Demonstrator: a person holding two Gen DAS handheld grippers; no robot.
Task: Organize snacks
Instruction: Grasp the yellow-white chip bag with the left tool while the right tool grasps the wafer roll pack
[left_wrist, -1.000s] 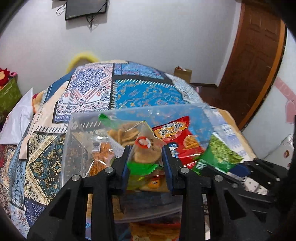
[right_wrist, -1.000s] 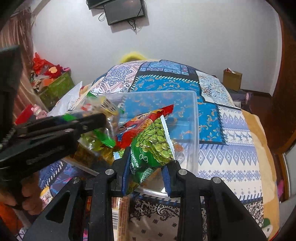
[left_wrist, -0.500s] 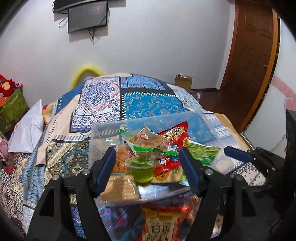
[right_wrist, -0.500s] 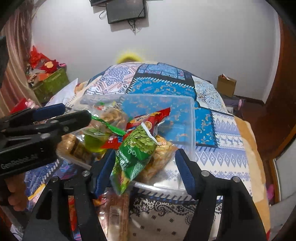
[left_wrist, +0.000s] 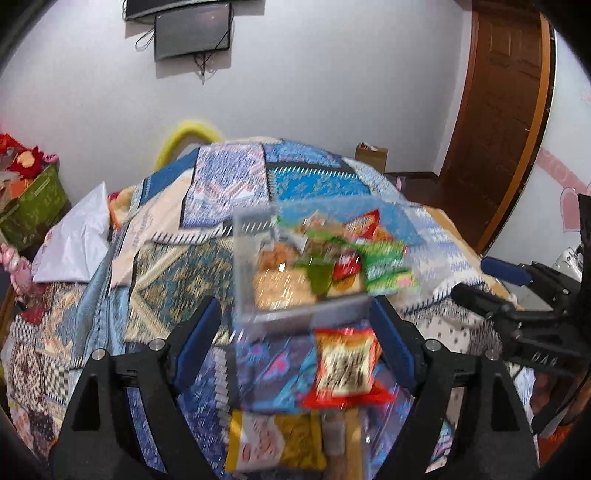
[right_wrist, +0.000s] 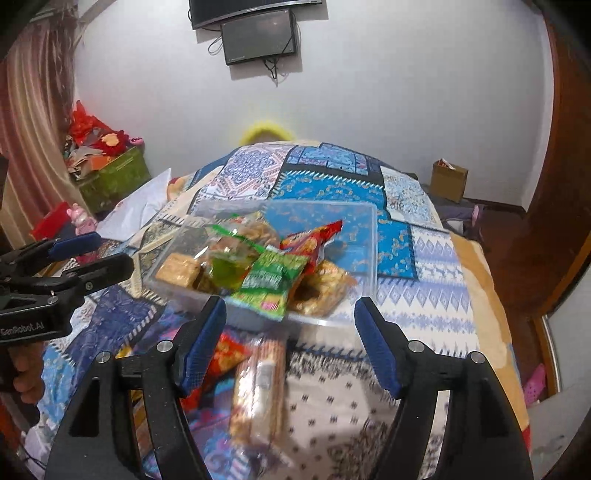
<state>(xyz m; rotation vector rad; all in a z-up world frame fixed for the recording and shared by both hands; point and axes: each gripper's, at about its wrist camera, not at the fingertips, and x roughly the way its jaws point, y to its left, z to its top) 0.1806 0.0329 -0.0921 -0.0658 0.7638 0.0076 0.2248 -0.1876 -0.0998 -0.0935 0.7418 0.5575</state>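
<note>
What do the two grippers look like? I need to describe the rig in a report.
Both grippers, left and right, are black plastic with triangular cut-outs, silver bolts and ribbed blue finger pads. The left's side reads "GenRobot.AI" in white. Bare fingers hold it; no sleeve or cable shows.

Left gripper (left_wrist: 295, 336) spread wide across the lower frame, blue-padded fingers (left_wrist: 197, 341) gripping nothing. Right gripper (right_wrist: 291, 338) likewise gaping, low in its own view, empty. Bare hand (right_wrist: 26, 376) glimpsed at lower left, clutching the left handle.
</note>
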